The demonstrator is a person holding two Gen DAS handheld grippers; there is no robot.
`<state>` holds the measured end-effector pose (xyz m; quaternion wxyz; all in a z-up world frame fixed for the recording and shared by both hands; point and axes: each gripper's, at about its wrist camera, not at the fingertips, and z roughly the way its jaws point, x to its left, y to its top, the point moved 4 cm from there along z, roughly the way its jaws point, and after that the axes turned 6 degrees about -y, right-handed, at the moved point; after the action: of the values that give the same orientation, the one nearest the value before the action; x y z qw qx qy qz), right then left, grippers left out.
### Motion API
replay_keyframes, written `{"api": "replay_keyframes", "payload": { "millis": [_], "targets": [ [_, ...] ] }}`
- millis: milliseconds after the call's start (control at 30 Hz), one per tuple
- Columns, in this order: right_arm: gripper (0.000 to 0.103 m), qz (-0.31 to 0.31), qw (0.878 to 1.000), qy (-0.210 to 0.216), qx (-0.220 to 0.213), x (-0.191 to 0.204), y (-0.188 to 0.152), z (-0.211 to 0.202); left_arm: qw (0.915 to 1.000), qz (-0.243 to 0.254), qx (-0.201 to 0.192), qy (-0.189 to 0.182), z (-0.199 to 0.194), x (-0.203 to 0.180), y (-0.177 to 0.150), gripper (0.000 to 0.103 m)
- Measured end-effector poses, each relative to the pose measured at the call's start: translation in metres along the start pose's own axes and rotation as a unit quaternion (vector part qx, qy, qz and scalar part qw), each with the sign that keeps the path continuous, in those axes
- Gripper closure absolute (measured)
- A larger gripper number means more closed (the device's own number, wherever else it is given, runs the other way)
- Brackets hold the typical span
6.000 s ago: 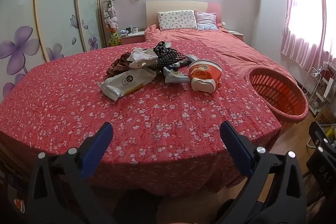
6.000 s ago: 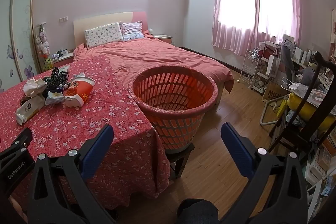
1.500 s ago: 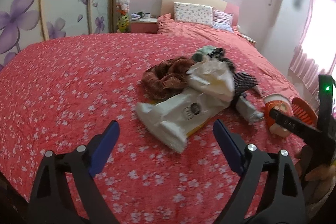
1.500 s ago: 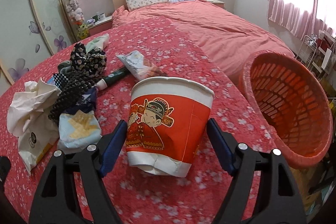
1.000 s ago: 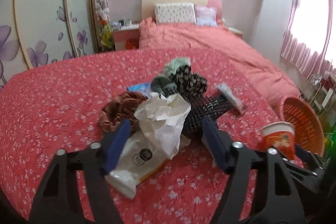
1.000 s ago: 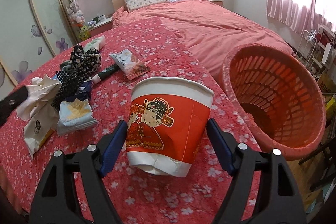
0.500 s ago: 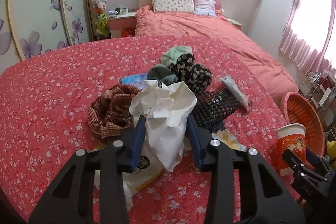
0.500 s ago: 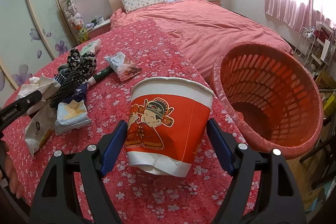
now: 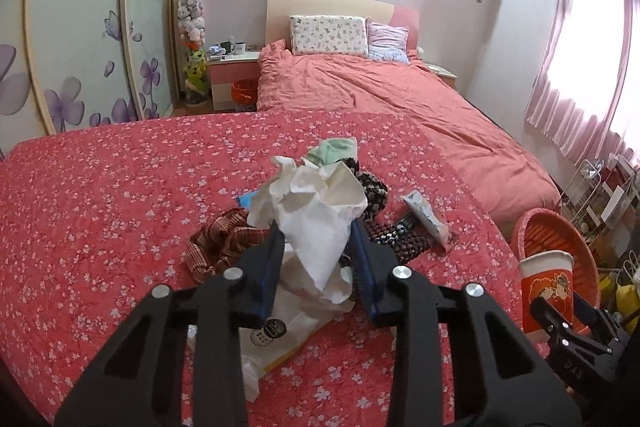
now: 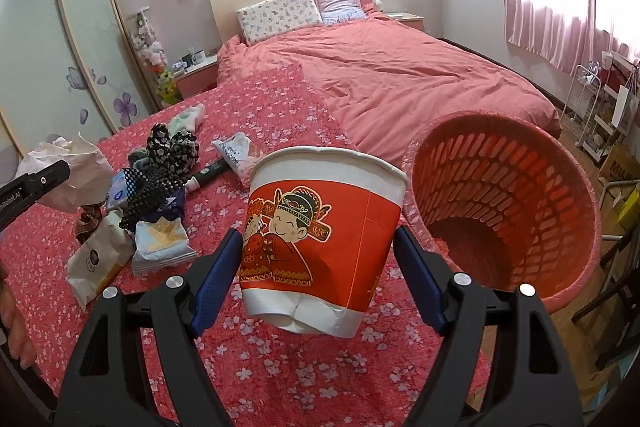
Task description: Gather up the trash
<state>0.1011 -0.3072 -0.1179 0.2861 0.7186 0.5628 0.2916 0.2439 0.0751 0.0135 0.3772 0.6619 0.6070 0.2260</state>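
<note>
Both wrist views face bed [image 9: 360,95] — share basket [image 10: 504,203], close.

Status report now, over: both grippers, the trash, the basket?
Left hand-held gripper shut on crumpled paper. Right hand-held gripper shut on noodle cup, beside orange basket. Nothing blocks the basket mouth.
</note>
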Motion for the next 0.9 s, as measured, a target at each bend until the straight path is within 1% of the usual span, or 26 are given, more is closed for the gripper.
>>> {"api": "replay_keyframes", "payload": {
  "millis": [267, 433, 600, 767, 900],
  "targets": [
    [0.026, 0.000, 1.000, -0.001, -0.002, -0.001, 0.000, -0.001, 0.9998, -0.003, -0.015, -0.010, -0.014, -0.004, 0.012, 0.070],
    [0.026, -0.001, 1.000, 0.003, -0.019, -0.003, 0.012, -0.008, 0.9992, 0.003, -0.033, -0.025, -0.026, -0.018, 0.029, 0.070],
    [0.026, 0.005, 0.999, 0.001, -0.040, -0.012, 0.026, -0.018, 0.9980, 0.014, -0.043, -0.045, -0.028, -0.043, 0.041, 0.070],
    [0.026, 0.020, 0.998, -0.008, -0.054, -0.032, 0.038, -0.025, 0.9958, 0.029, -0.039, -0.078, -0.022, -0.077, 0.039, 0.070],
    [0.026, 0.038, 0.997, -0.021, -0.062, -0.056, 0.043, -0.029, 0.9932, 0.037, -0.033, -0.105, -0.015, -0.105, 0.036, 0.070]
  ]
}}
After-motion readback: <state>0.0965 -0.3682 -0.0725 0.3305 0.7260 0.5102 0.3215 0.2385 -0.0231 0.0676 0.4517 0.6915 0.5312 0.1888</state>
